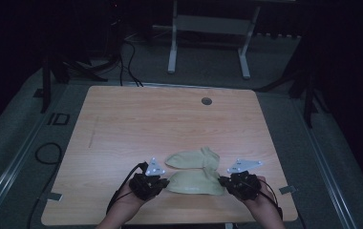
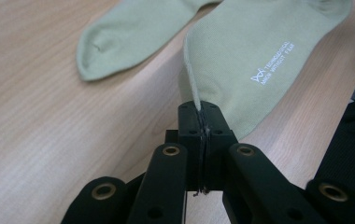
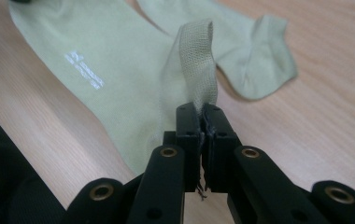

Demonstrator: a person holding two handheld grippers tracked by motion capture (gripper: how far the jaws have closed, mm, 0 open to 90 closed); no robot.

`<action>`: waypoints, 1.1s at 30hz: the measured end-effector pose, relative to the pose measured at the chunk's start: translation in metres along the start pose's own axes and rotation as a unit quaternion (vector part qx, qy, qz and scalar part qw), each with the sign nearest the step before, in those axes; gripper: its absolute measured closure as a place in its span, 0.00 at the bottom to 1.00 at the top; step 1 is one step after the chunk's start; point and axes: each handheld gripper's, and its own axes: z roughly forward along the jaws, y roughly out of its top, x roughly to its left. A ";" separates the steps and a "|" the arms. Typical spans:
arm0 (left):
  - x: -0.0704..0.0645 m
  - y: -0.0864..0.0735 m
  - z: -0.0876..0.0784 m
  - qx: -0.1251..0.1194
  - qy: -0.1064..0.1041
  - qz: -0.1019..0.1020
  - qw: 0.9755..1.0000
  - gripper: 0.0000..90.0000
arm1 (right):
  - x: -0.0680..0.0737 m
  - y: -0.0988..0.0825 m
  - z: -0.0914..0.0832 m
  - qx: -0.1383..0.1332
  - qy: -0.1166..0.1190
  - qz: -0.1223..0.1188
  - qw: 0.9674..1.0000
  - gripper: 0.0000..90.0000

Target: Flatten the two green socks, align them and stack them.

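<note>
Two pale green socks lie near the table's front edge. The nearer sock (image 1: 192, 182) carries small white lettering (image 2: 273, 63) and is stretched between both grippers. My left gripper (image 1: 163, 181) is shut on its toe end (image 2: 199, 100). My right gripper (image 1: 223, 181) is shut on its ribbed cuff (image 3: 196, 70), which stands up from the jaws. The second sock (image 1: 189, 159) lies flat just behind, touching the first near the heel (image 3: 255, 56).
The wooden table (image 1: 136, 119) has a round cable hole (image 1: 206, 101) at the back centre. A white desk frame (image 1: 208, 38) stands on the floor beyond, and cables (image 1: 46, 152) run along the left side.
</note>
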 end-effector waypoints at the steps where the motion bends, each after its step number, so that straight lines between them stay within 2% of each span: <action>1: 0.001 0.002 -0.001 -0.001 0.004 0.002 1.000 0.98 | -0.001 0.002 -0.002 -0.003 -0.001 0.000 1.000 0.96; 8: 0.007 0.020 -0.006 -0.005 0.012 0.011 1.000 0.98 | -0.007 0.021 -0.014 -0.018 -0.017 -0.008 1.000 0.96; 11: 0.012 0.026 -0.008 -0.010 0.012 0.006 1.000 0.98 | -0.012 0.030 -0.017 -0.023 -0.021 -0.008 0.999 0.96; 15: 0.016 0.035 -0.008 -0.013 0.016 0.008 1.000 0.98 | -0.017 0.041 -0.019 -0.025 -0.030 -0.010 0.999 0.96; 20: 0.022 0.044 -0.005 -0.012 0.016 0.007 1.000 0.98 | -0.027 0.051 -0.017 -0.028 -0.034 -0.001 0.999 0.96; 25: 0.030 0.055 -0.003 -0.015 0.025 0.013 0.999 0.98 | -0.036 0.059 -0.017 -0.035 -0.038 0.009 0.999 0.96; 33: 0.045 0.065 0.009 -0.014 0.021 -0.002 1.000 0.98 | -0.048 0.065 -0.010 -0.037 -0.043 0.027 0.998 0.96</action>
